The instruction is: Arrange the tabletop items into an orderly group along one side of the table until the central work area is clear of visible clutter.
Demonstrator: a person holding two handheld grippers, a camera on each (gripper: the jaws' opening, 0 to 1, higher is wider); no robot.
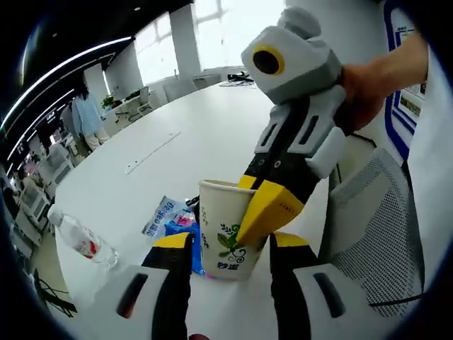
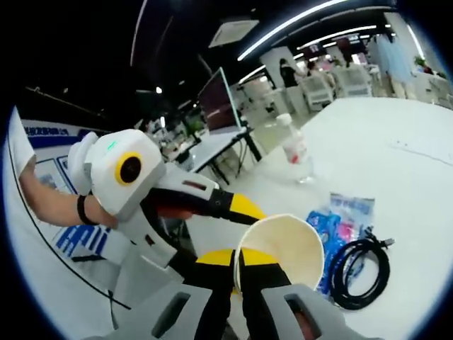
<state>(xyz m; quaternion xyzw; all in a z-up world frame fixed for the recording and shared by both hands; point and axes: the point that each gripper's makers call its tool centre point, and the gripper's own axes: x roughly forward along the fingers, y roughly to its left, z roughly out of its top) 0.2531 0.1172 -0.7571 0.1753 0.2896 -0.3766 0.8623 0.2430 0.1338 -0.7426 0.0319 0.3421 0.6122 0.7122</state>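
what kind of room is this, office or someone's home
Most likely an open-plan office or meeting area: a large white conference table, a mesh office chair, rows of desks with a monitor, and long ceiling strip lights.

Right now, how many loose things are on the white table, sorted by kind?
Paper cup: 1
Water bottle: 1
Blue packet: 1, though it may be more than one lying together
Black cable: 1
Total: 4
The right tool is shut on the paper cup's rim.
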